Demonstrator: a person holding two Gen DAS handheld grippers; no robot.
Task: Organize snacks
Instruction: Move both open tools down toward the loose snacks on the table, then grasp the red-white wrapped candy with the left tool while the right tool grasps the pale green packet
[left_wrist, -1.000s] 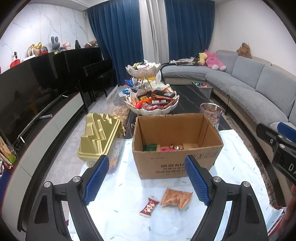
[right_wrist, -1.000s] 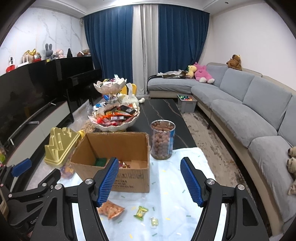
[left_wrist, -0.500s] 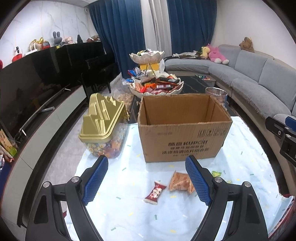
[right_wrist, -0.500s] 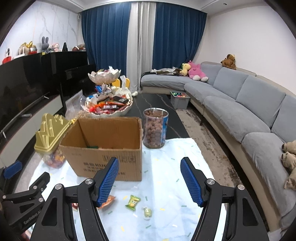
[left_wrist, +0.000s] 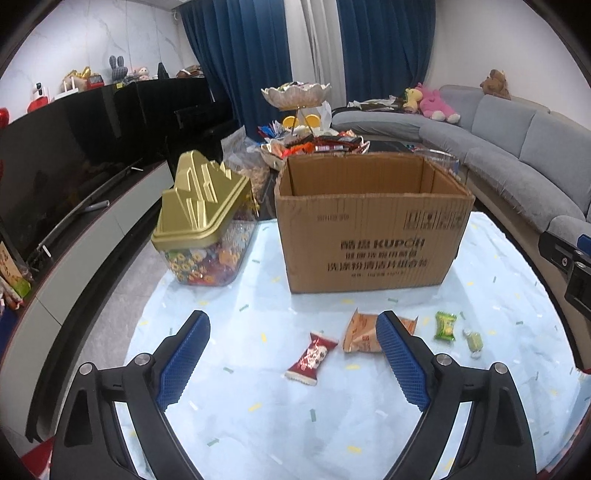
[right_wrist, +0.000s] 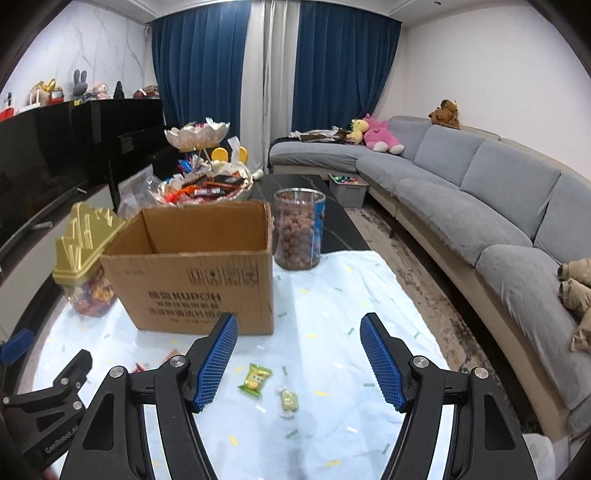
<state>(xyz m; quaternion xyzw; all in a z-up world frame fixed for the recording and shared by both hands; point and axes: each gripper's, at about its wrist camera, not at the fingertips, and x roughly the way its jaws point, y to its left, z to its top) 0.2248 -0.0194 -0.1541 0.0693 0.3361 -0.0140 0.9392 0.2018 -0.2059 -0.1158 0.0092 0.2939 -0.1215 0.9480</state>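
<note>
An open cardboard box (left_wrist: 373, 225) (right_wrist: 199, 273) stands on a pale blue cloth (left_wrist: 258, 424). In front of it lie a red candy (left_wrist: 312, 356), an orange snack packet (left_wrist: 360, 332), a green candy (left_wrist: 446, 325) (right_wrist: 255, 380) and a small pale green sweet (left_wrist: 474, 341) (right_wrist: 288, 400). My left gripper (left_wrist: 293, 358) hovers over the red candy; its jaws are opening and touch nothing. My right gripper (right_wrist: 299, 363) stands open above the green candy and the pale sweet, holding nothing.
A gold-lidded tub of sweets (left_wrist: 203, 229) (right_wrist: 86, 266) stands left of the box. A clear jar of round snacks (right_wrist: 299, 229) stands behind it to the right. A tiered snack dish (left_wrist: 314, 144) sits farther back. A grey sofa (right_wrist: 480, 206) runs along the right.
Both grippers have sunk toward the cloth, so the box's inside is now hidden. The left gripper's fingers stand a little wider apart. The green candies have come into the left view.
</note>
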